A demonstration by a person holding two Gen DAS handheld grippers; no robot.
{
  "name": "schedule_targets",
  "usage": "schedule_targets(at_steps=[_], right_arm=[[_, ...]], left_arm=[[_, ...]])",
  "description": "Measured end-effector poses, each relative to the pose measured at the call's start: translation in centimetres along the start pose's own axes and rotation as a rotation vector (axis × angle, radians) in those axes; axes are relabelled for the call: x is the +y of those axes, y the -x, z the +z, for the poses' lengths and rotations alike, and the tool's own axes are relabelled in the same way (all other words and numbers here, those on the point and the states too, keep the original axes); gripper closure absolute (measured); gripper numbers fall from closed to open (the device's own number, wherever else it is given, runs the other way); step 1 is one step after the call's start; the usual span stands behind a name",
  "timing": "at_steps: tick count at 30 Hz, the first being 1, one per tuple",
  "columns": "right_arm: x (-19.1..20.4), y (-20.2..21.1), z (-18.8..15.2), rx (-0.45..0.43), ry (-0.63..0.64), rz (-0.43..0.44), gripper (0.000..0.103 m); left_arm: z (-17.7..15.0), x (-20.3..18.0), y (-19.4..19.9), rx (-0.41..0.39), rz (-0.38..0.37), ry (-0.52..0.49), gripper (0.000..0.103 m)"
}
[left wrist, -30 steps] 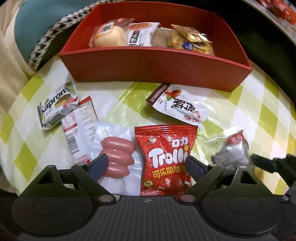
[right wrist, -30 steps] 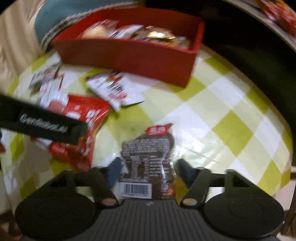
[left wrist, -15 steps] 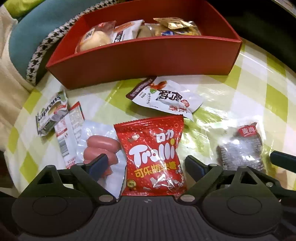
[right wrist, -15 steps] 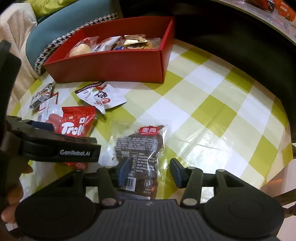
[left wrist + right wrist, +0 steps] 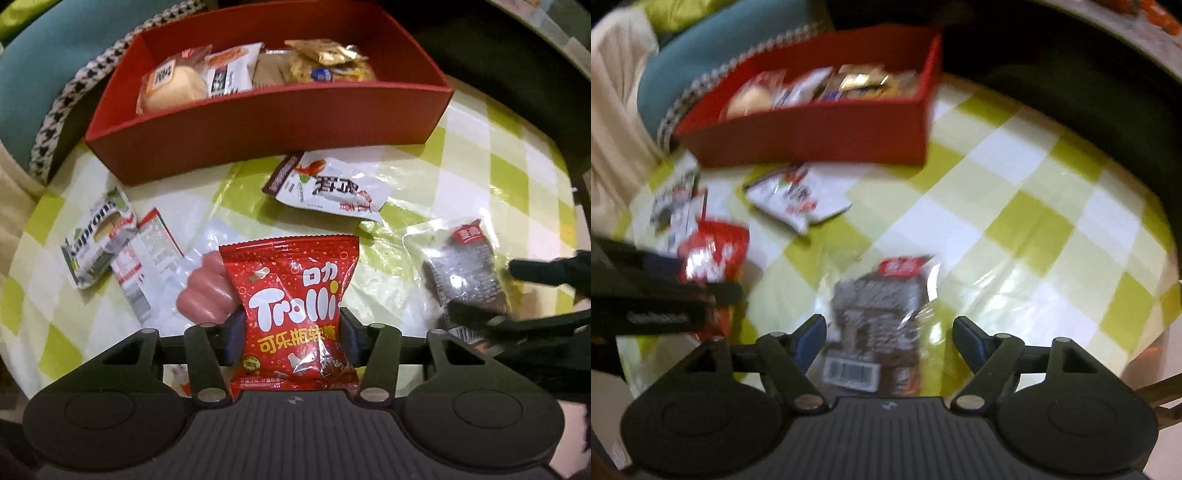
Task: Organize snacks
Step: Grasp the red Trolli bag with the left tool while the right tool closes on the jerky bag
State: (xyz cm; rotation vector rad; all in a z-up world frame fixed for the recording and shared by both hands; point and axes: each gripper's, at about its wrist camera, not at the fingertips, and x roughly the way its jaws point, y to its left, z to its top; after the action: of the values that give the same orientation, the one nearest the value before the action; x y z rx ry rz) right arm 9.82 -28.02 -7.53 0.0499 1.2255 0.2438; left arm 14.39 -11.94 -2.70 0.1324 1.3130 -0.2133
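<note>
My left gripper (image 5: pixel 291 334) is shut on the red Trolli gummy bag (image 5: pixel 291 295), its fingers pressed against both sides of the bag. My right gripper (image 5: pixel 888 338) is open with a dark brown snack packet (image 5: pixel 879 317) lying between its fingers on the checked cloth. That packet also shows in the left wrist view (image 5: pixel 461 273). The red box (image 5: pixel 258 122) at the back holds several snacks. It shows in the right wrist view too (image 5: pixel 820 133).
A white packet (image 5: pixel 332 188) lies in front of the box. A sausage pack (image 5: pixel 207 291), a Kaprons packet (image 5: pixel 99 240) and a white-red wrapper (image 5: pixel 144 266) lie at the left. A teal cushion (image 5: pixel 48 74) sits behind the table's left edge.
My left gripper has closed on the Trolli bag. My right gripper has opened wider around the brown packet, and its view is blurred by motion.
</note>
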Motion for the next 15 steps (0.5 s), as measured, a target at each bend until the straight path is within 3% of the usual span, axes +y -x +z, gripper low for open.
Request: schedule_targets(at_steps=[7,13,15], right_arm=[[1.9,-1.7,0.8,0.007,0.006,-0.067,0.003],[3.8,-3.6,1.5,0.023,0.017,-0.193,0.0],[3.4,-3.4,1.7,0.029,-0.034,-0.186,0.0]], left_arm=[[0.3,2.1,-0.1,0.012,-0.085,0.022,0.044],[0.8,3.0,-0.7,0.032,-0.155,0.042,0.043],[0.8,3.1,-0.8,0.032,-0.164,0.037,0.043]])
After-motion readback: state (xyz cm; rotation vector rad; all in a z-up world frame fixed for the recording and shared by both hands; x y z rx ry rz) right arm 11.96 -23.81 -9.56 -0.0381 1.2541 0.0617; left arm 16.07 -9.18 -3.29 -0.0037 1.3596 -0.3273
